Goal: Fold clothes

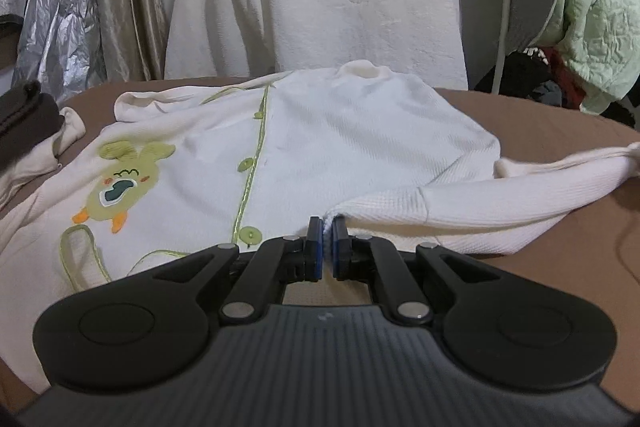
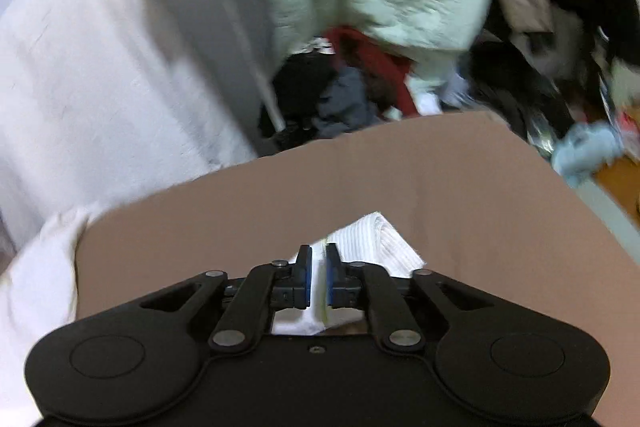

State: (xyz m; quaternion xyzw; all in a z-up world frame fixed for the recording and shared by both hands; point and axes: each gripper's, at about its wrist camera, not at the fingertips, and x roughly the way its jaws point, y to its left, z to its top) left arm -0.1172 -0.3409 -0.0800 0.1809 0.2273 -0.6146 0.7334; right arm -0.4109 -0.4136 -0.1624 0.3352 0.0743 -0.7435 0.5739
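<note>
Pinching white cardigan (image 1: 332, 147); no legible writing.

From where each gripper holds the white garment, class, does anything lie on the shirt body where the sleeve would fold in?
Nothing visible lies on it. The left gripper pinches the white garment near the underarm; the right gripper holds the cuff. The dark cloth sits off at the far left edge of the brown surface.

My cream waffle-knit baby cardigan (image 1: 340, 143), trimmed in lime green with green buttons and a yellow-green duck patch (image 1: 120, 183) on its left panel, lies spread front-up on the brown tabletop (image 1: 560, 227), one sleeve (image 1: 520, 195) stretched right, cuff (image 2: 376, 243) there.
</note>
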